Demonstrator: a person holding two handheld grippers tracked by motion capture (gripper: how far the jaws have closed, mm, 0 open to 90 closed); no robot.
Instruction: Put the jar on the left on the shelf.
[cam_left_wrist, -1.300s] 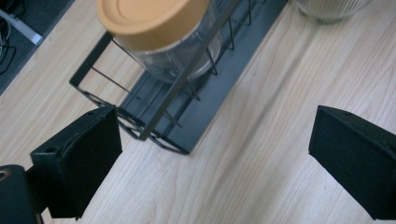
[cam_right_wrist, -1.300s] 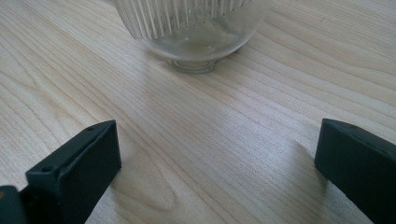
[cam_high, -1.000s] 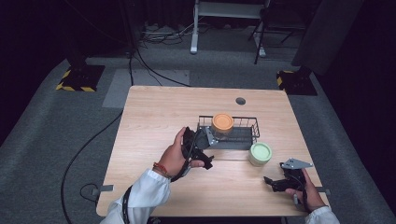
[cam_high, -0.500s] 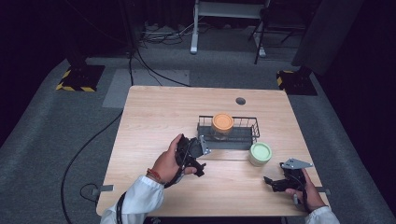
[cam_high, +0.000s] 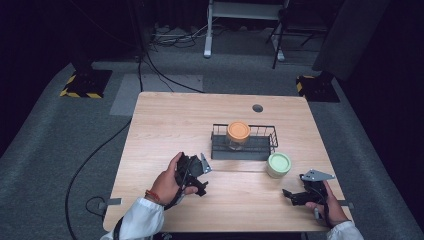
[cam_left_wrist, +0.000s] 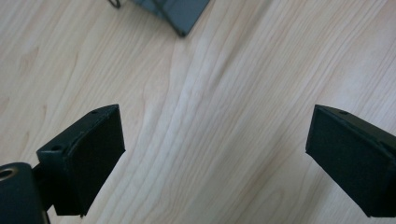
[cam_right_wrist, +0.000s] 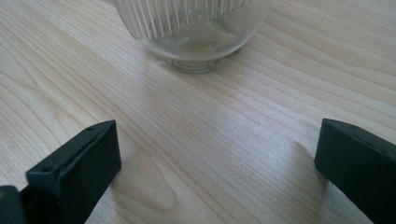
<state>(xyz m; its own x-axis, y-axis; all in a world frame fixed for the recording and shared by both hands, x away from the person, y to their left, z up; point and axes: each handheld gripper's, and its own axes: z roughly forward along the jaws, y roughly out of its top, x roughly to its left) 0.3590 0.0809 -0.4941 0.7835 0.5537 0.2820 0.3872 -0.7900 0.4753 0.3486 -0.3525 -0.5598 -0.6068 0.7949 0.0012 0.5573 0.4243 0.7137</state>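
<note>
Left tool (cam_high: 192, 172) over wooden table (cam_high: 165, 125), dark room

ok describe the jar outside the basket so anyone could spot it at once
On the wooden table, find the black wire basket right of centre. Just off its near right corner stands a ribbed glass jar. Its lid is pale green, unlike the orange-lidded jar inside the basket.

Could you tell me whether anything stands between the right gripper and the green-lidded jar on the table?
Nothing visible does. The right gripper sits open, and only bare table lies between it and the green-lidded jar, whose ribbed glass base shows ahead of its jaws.
</note>
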